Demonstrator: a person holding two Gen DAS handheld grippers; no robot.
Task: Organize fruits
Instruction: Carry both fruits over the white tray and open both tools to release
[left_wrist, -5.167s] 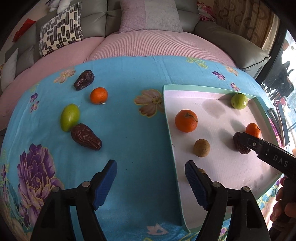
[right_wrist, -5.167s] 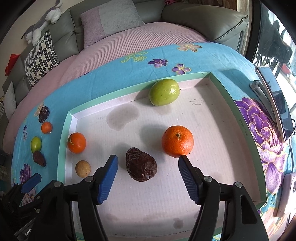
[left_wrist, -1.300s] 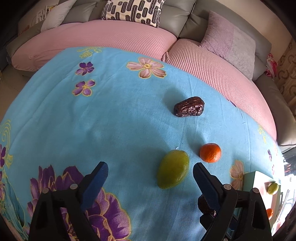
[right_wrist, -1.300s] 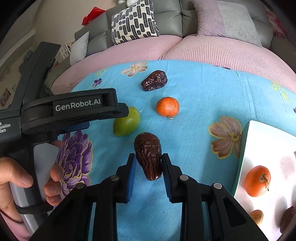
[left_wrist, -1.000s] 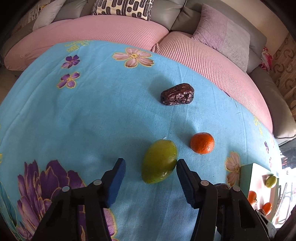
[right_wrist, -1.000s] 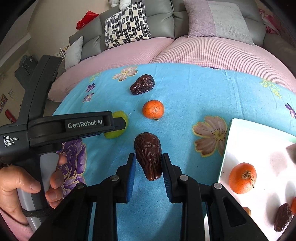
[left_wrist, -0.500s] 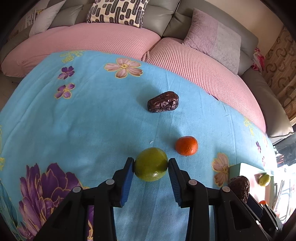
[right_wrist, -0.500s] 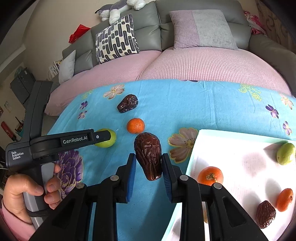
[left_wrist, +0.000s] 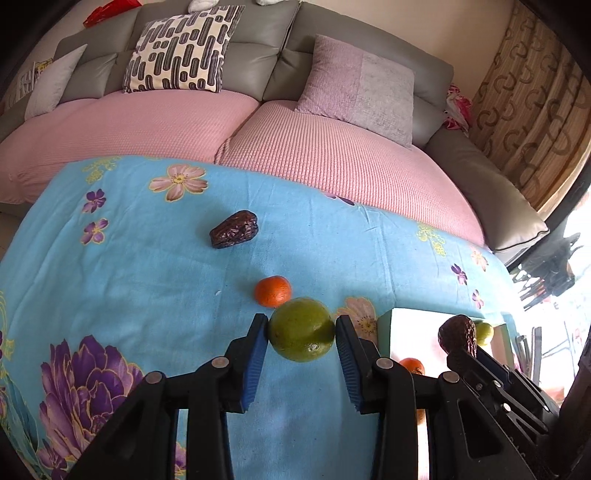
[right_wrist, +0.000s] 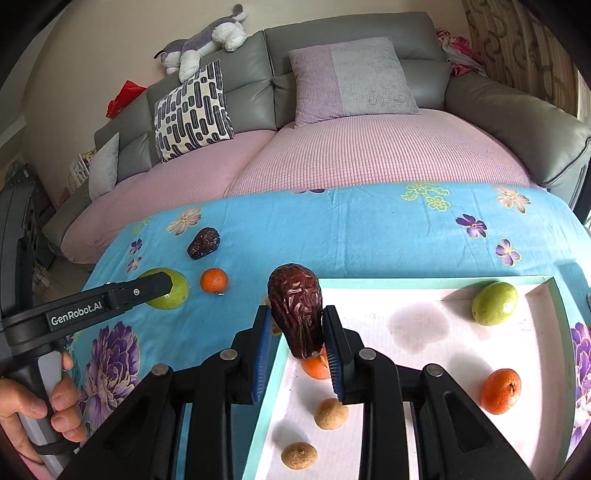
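Note:
My left gripper (left_wrist: 301, 345) is shut on a green fruit (left_wrist: 301, 334), held above the blue floral cloth. My right gripper (right_wrist: 295, 332) is shut on a dark wrinkled date (right_wrist: 297, 308), hanging over the left rim of the white tray (right_wrist: 264, 413). Loose on the cloth lie a small orange (left_wrist: 272, 290) and another date (left_wrist: 234, 233). In the tray sit a green fruit (right_wrist: 494, 303), an orange (right_wrist: 501, 390), two small brown fruits (right_wrist: 331, 413) and a partly hidden orange (right_wrist: 314, 366). The left gripper (right_wrist: 162, 286) also shows in the right wrist view with its green fruit (right_wrist: 175, 293).
A grey sofa with pink covers (left_wrist: 332, 155) and cushions runs behind the table. A hand (right_wrist: 33, 410) holds the left gripper's handle at lower left. Dark items (left_wrist: 528, 347) lie past the tray's right side.
My left gripper closed on the green fruit and lifted it. My right gripper carried the date rightward from over the cloth to the tray's left rim.

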